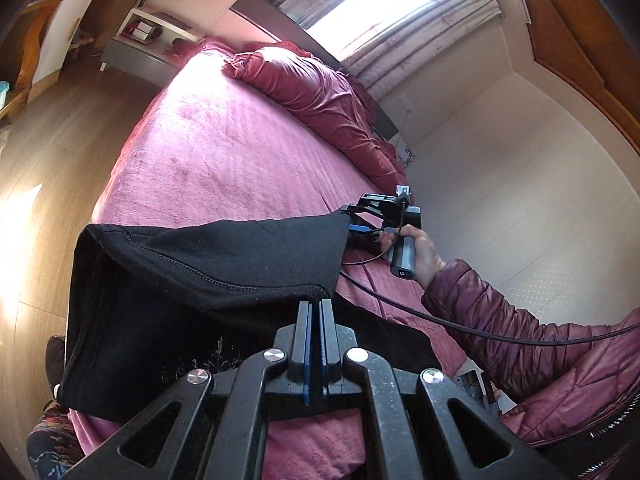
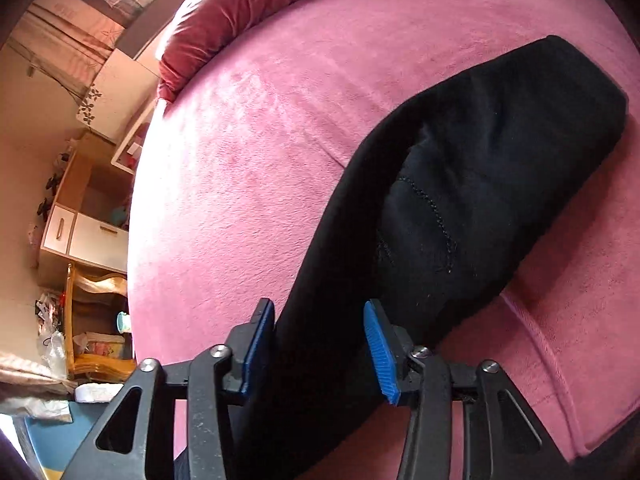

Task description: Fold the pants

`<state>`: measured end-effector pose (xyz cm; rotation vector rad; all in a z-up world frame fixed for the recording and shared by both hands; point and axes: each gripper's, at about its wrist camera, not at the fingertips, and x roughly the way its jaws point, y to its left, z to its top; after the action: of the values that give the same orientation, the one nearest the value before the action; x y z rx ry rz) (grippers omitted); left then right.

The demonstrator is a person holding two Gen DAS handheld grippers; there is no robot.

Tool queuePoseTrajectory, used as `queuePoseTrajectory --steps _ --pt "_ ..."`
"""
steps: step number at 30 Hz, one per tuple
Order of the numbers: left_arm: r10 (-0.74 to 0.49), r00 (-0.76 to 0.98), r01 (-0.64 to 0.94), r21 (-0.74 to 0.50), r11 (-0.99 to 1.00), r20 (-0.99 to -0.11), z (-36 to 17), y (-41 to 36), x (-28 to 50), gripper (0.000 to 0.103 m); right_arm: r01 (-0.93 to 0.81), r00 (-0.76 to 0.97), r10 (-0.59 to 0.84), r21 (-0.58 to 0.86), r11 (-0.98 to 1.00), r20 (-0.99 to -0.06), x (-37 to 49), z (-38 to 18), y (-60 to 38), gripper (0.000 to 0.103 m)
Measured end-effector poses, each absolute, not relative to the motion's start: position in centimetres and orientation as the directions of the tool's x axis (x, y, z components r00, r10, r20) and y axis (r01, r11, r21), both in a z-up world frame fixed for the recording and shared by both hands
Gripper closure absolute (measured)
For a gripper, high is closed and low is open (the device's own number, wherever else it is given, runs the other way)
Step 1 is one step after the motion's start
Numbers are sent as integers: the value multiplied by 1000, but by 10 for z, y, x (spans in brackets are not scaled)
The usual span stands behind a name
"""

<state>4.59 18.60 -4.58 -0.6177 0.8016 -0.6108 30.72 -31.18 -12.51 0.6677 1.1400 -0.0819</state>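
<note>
Under our grippers lies a pink bed (image 2: 248, 184), with a red pillow (image 1: 320, 92), curtains (image 1: 420, 28) and a wooden floor (image 1: 60, 168) beyond. Our left gripper (image 1: 315, 304) is clenched on the black pants (image 1: 208, 268); our right gripper (image 2: 320, 344) stands spread, pants between its fingers (image 2: 380, 352). Seen from the right wrist, the pants stretch away toward the upper right.

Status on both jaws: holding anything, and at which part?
The left gripper is shut on the black pants, pinching a stitched edge near a corner. The right gripper is open; the pants run between its jaws, not clamped.
</note>
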Motion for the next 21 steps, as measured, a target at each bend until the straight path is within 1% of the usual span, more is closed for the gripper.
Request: queuePoseTrajectory --steps 1,2,3,6,9,12,14,18,21 --pt "-695 548 261 -695 670 -465 -45 186 47 100 384 442 263 446 808 -858 311 -125 -312 89" --pt "-690 548 257 -690 677 -473 -44 188 50 100 379 442 253 435 817 -861 315 -125 -312 93" --pt "-686 550 251 -688 681 -477 -44 190 53 100 367 446 257 436 822 -858 316 -123 -313 94" --pt "-645 578 205 -677 707 -500 -42 204 75 100 299 487 267 446 844 -832 309 -101 -310 96" --pt "-559 648 106 -665 739 -518 -37 235 113 100 230 546 293 476 849 -785 290 -67 -310 96" --pt "-479 721 28 -670 742 -500 -27 271 156 100 163 606 327 515 841 -725 260 -35 -311 96" --pt "-437 746 11 -647 763 -503 -18 281 180 101 117 632 349 531 839 -692 234 -18 -311 96" --pt "-409 755 -3 -626 780 -513 -12 286 201 101 49 657 382 542 839 -650 164 -1 -304 96" --pt "-422 762 14 -639 769 -491 -14 287 186 101 35 658 397 553 833 -640 106 -10 -305 96"
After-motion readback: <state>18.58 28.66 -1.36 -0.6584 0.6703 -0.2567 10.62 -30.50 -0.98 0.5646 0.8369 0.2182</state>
